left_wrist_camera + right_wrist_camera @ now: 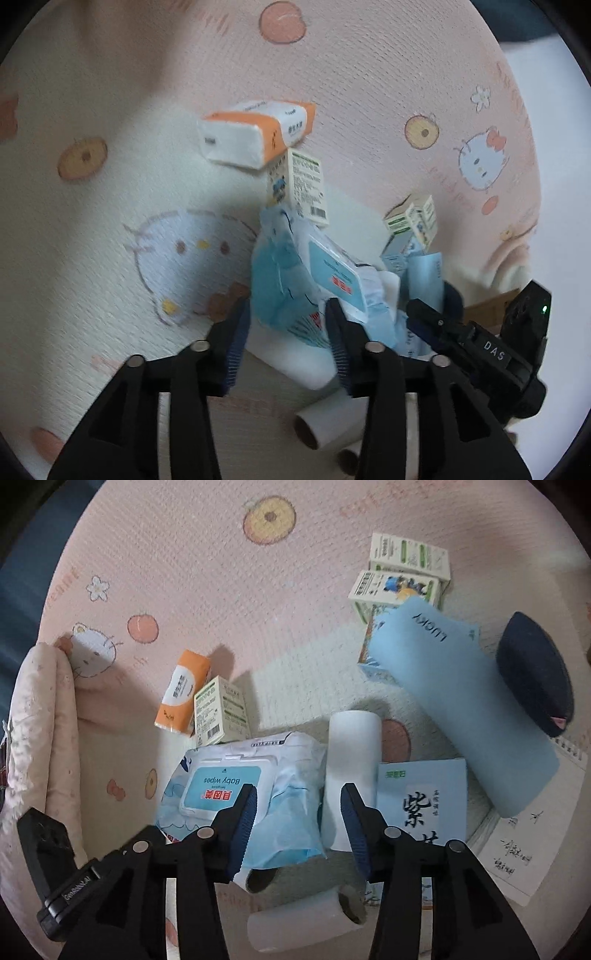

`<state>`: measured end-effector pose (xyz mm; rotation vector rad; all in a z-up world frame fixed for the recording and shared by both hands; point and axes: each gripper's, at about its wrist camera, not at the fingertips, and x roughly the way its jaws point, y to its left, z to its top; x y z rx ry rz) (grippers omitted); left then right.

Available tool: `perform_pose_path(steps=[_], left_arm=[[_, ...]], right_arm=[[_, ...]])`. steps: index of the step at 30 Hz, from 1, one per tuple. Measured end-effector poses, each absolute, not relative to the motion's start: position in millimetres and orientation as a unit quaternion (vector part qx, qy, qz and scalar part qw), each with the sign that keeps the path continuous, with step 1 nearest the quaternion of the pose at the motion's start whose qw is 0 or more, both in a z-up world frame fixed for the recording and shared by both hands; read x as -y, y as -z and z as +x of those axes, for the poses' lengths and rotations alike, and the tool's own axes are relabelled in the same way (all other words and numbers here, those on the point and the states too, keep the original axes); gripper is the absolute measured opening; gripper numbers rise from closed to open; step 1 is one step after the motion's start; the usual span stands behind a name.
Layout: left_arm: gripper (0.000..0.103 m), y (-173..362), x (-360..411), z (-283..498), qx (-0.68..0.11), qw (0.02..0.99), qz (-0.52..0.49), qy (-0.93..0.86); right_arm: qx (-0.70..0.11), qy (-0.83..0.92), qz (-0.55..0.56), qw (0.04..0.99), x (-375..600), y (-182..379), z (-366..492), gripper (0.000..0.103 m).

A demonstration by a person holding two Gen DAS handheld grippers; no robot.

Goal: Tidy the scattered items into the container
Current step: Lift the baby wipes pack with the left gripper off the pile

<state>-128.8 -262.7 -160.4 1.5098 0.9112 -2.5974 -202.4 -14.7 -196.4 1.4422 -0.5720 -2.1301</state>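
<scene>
A blue and white baby wipes pack (236, 786) lies on the cartoon-print mat (207, 590). My right gripper (298, 805) is open, its fingers straddling the pack's right end and a white paper roll (351, 771). My left gripper (290, 321) is open around the same wipes pack (295, 280) from the other side. An orange tissue pack (255, 133) and a small carton (299, 184) lie just beyond it. The right gripper body (480, 339) shows at the right of the left wrist view. No container is clearly in view.
A light blue LUCKY pouch (461, 701), two small cartons (402, 572), a blue booklet (421, 797), a dark oval case (532, 672), a notepad (524, 853) and a second paper roll (306, 919) lie around. A folded pink blanket (40, 738) lies at the left.
</scene>
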Motion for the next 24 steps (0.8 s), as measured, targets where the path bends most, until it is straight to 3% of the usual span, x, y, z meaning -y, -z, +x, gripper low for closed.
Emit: perform_pose_path(steps=[3, 13, 17, 19, 24], left_arm=[[0.055, 156.1, 262.2, -138.6, -0.257, 0.004, 0.488, 0.834], [0.054, 177.7, 267.6, -171.7, -0.279, -0.003, 0.532, 0.799], [0.04, 185.5, 269.9, -177.4, -0.293, -0.018, 0.55, 0.782], [0.039, 187.2, 270.3, -181.2, -0.292, -0.027, 0.557, 0.777], [0.039, 190.3, 274.5, -191.6, -0.288, -0.035, 0.572, 0.767]], right_arm=[[0.235, 0.762, 0.548, 0.254, 18.0, 201.7, -202.8, 0.044], [0.27, 0.735, 0.574, 0.242, 39.2, 224.6, -213.1, 0.047], [0.221, 0.74, 0.589, 0.237, 51.4, 220.8, -219.0, 0.047], [0.202, 0.739, 0.602, 0.225, 56.8, 218.9, -221.0, 0.047], [0.263, 0.705, 0.632, 0.187, 45.3, 224.4, -212.6, 0.047]])
